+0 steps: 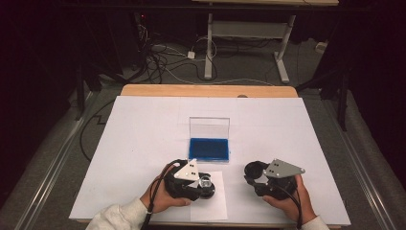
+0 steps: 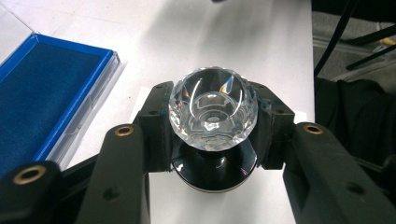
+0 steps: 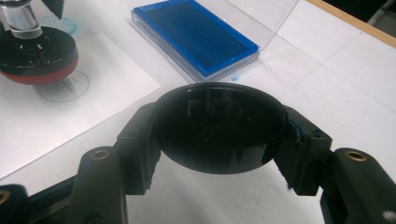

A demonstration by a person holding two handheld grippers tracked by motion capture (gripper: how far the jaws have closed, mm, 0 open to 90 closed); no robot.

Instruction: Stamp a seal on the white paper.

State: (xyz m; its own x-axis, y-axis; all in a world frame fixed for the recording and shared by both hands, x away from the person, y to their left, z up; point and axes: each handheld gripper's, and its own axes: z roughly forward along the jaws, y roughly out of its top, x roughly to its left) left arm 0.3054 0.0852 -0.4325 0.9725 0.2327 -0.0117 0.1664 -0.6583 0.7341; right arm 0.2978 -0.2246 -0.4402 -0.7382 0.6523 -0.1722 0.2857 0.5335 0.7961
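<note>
Standing upright on the paper sheet (image 1: 208,203) just near of the blue ink pad (image 1: 209,149), the crystal-knobbed stamp (image 2: 213,108) is clamped by the left gripper (image 2: 212,135), while the right gripper (image 3: 219,140), beside it, grips the black cap (image 3: 219,128).
</note>
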